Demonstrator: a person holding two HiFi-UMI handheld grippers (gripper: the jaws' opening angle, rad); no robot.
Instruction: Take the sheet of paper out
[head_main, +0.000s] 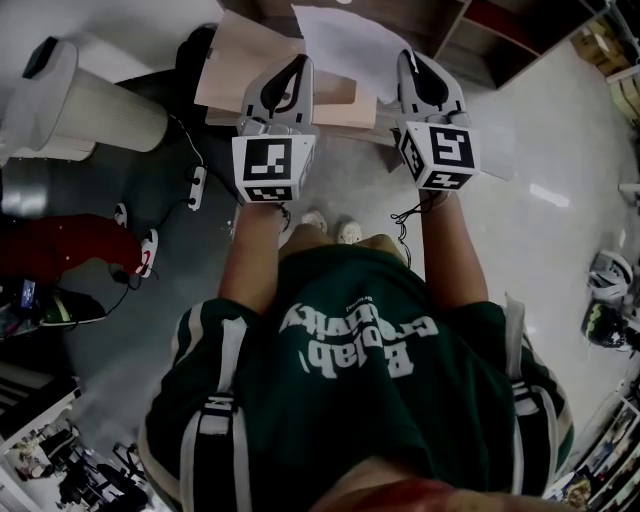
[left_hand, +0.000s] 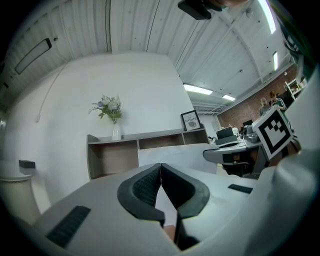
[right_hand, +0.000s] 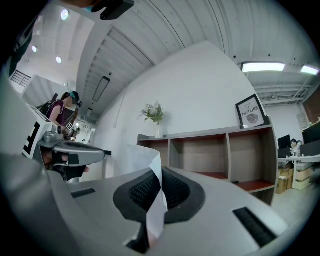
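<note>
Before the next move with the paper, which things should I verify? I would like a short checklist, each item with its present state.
1. Grip of the right gripper on the white sheet: ok, jaws shut on it.
2. Hold of the left gripper on the tan envelope: ok, jaws together, envelope seemingly pinched.
3. Sheet fully free of the envelope: cannot tell.
4. Sheet untorn: cannot tell; it is creased at the jaws.
5. Grippers apart, not touching each other: ok.

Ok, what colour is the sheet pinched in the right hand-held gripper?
Plain white. The sheet shows best in the right gripper view.
</note>
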